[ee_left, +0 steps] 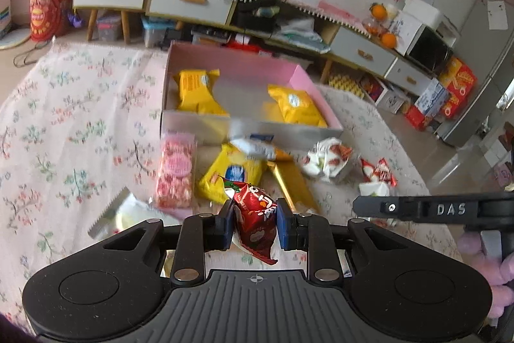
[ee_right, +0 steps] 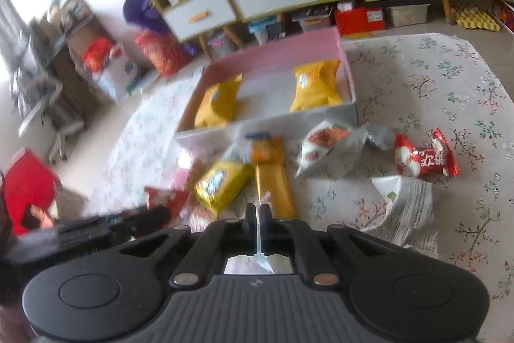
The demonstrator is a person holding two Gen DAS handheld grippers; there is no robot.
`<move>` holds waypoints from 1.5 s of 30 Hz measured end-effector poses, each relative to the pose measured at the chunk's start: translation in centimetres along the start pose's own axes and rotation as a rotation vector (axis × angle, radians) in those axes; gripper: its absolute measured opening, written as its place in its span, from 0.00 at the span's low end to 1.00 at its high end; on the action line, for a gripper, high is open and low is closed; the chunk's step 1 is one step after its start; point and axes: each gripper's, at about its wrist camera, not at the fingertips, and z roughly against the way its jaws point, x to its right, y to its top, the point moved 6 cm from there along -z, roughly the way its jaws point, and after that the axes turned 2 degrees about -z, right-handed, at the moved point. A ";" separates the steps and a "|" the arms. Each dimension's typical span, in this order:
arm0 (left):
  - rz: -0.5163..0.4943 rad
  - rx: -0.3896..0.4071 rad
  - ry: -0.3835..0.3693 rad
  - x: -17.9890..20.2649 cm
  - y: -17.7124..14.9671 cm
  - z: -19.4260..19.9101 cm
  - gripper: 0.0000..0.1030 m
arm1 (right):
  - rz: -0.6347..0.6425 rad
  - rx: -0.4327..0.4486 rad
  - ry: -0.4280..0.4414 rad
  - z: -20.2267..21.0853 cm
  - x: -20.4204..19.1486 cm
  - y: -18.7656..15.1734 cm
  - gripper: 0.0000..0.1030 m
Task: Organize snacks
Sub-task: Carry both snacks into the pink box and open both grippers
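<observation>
Left gripper (ee_left: pixel 254 222) pinching a red snack packet (ee_left: pixel 255 216) above the flowered tablecloth (ee_left: pixel 64 105), right gripper (ee_right: pixel 257 216) pressed together on a thin clear wrapper edge (ee_right: pixel 258 233), pink box (ee_left: pixel 316 92) holding two yellow bags (ee_left: pixel 196 90) near the cloth's far edge.

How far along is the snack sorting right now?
Early on. Done: two yellow packets lie in the pink box. In hand: the left gripper is shut on a red packet; the right gripper pinches a thin clear wrapper edge. Left on the floral cloth: a pink packet, another yellow packet, a gold bar, white packets and a second red packet.
</observation>
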 end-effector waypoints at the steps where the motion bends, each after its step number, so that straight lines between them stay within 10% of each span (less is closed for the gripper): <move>1: 0.004 -0.016 -0.002 0.0 -0.3 -0.3 0.23 | -0.003 -0.019 -0.001 -0.4 0.1 -0.3 0.00; 6: 0.010 -0.074 -0.022 0.3 -1.5 -1.2 0.23 | 0.012 -0.075 -0.029 -1.7 0.2 -1.4 0.37; 14: -0.020 -0.107 -0.031 0.7 -2.4 -1.6 0.23 | 0.150 -0.134 -0.125 -3.3 -0.4 -3.2 0.50; 20: -0.026 -0.115 -0.027 0.8 -2.5 -1.5 0.23 | 0.211 -0.163 -0.172 -4.3 -0.2 -4.6 0.46; 25: -0.028 -0.114 -0.029 0.7 -2.5 -1.4 0.23 | 0.218 -0.143 -0.184 -3.9 -0.2 -4.7 0.06; 45: -0.023 -0.014 -0.005 0.9 3.3 -0.8 0.23 | 0.051 -0.006 -0.073 -0.8 -0.7 3.4 0.04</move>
